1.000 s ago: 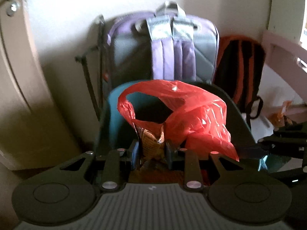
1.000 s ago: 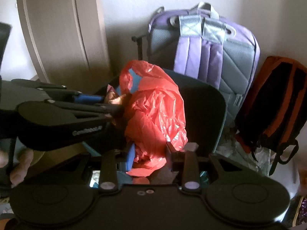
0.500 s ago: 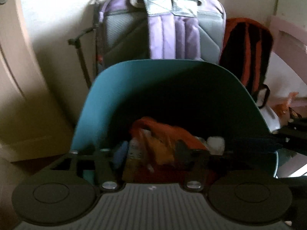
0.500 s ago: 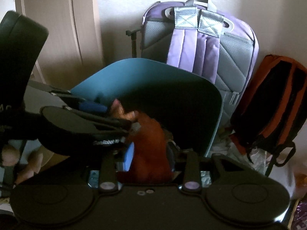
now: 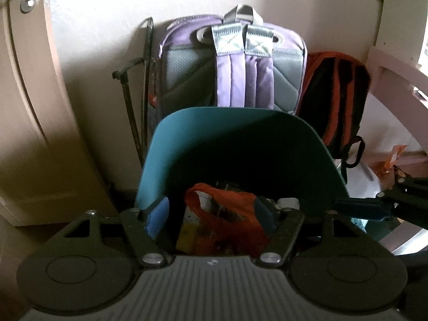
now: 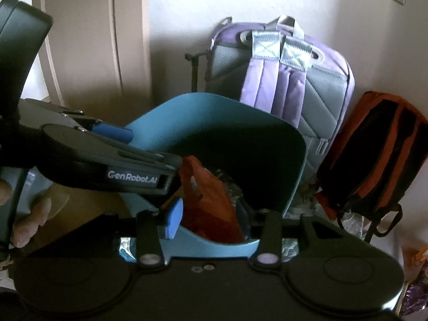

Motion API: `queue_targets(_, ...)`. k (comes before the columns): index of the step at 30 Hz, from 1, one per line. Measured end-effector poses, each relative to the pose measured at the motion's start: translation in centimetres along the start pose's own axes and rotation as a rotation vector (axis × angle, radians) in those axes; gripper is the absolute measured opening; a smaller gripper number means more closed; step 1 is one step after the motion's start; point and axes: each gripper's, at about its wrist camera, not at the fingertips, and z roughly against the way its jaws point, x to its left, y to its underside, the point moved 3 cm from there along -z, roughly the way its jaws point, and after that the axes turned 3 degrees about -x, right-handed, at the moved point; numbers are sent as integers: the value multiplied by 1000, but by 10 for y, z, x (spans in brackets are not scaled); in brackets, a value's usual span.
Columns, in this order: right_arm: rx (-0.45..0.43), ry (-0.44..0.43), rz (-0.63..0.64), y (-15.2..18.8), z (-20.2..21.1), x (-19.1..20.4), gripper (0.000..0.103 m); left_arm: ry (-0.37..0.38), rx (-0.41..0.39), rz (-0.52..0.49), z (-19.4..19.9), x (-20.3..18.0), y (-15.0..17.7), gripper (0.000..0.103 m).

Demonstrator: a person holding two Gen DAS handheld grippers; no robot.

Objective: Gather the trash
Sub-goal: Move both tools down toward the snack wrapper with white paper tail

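We're looking at two backpacks leaning on the wall: one purple/grey backpack (image 5: pixel 235 64) and, just beside it to the right, one black/orange backpack (image 5: pixel 334 99). In front of them is standing one teal bin (image 5: pixel 187 139), its tall back wall rising up and its inside mostly in shadow.

Inside the bin is sitting one red plastic bag (image 5: pixel 227 219), crumpled and sagging low, w/ a handle loop sticking up at its left; it's lying on other trash, incl. something yellow and something foil-like, too dark to tell exactly.

We're holding two grippers over the bin's near rim. The left gripper (image 5: pixel 211 218) is opening, its blue pads spread wide either side of the bag; the pads aren't pressing on it, so it's gripping nothing. The right gripper (image 6: pixel 210 222) is also opening, w/ the bag showing between its jaws below; it isn't clamped on it either. In the right wrist view the left gripper is crossing in from the left, w/ fingers (image 6: pixel 29 219) of one hand showing at the edge.
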Motion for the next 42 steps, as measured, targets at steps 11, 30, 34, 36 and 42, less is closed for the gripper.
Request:
queue_targets(11,-46,-46,25,7,56,33,51,35,-61,36,68,14,20,82)
queue_targets(30,-30,-176,160,58,53,129,53,21,-83,94,109,87,111,100)
queue_targets(34,-17,-234,156,76,32,146,53,-10,-82,115,99,110,134,100)
queue_targets(36,-13,-261,164,86,19,153,53,-22,-75,123,89,124,148,101)
queue_targets(42,43,-303,175,131,-35,173,53,-24,5,194,41,174,195,101)
